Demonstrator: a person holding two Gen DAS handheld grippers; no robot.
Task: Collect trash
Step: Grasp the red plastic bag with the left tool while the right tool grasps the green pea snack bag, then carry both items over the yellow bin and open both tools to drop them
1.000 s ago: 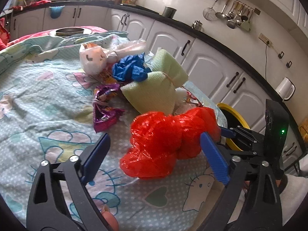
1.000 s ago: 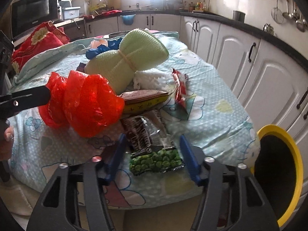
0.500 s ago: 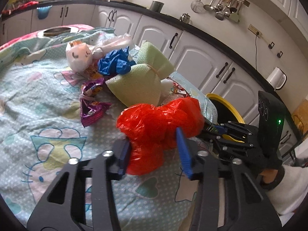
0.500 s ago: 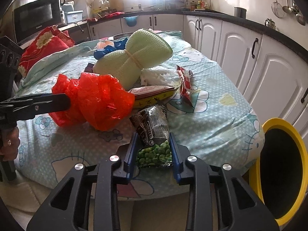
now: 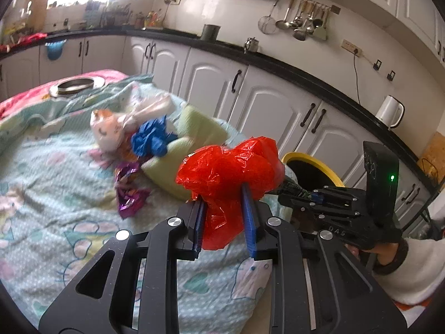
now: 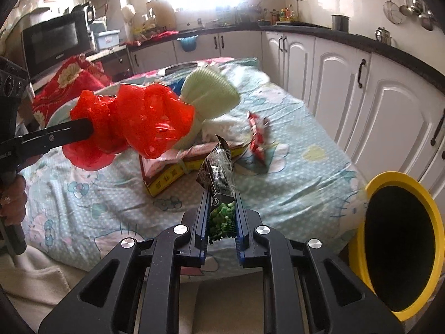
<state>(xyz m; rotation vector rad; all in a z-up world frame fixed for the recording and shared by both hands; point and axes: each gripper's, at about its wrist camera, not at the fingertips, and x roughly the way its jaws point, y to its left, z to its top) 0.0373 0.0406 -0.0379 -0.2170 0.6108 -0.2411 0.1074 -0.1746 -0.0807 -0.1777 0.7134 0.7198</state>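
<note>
My left gripper [image 5: 224,194] is shut on a crumpled red plastic bag [image 5: 230,172] and holds it above the table; the bag also shows in the right wrist view [image 6: 130,122]. My right gripper [image 6: 221,203] is shut on a black and green snack packet [image 6: 219,183], lifted off the cloth. A yellow-rimmed bin [image 6: 400,247] stands beside the table at the right, and it shows past the red bag in the left wrist view [image 5: 311,167]. The right gripper's body [image 5: 342,203] is seen at the right of the left wrist view.
On the light blue tablecloth [image 5: 41,194] lie a green mesh bundle [image 6: 208,94], a blue bag [image 5: 151,139], a white bag [image 5: 111,130], a purple wrapper [image 5: 129,192], a yellow box [image 6: 172,172] and a red wrapper [image 6: 257,136]. White cabinets [image 6: 361,91] line the wall.
Both grippers closed and lifted: the left one shut on the red bag and raised it, the right one shut on the snack packet and raised it off the cloth.
</note>
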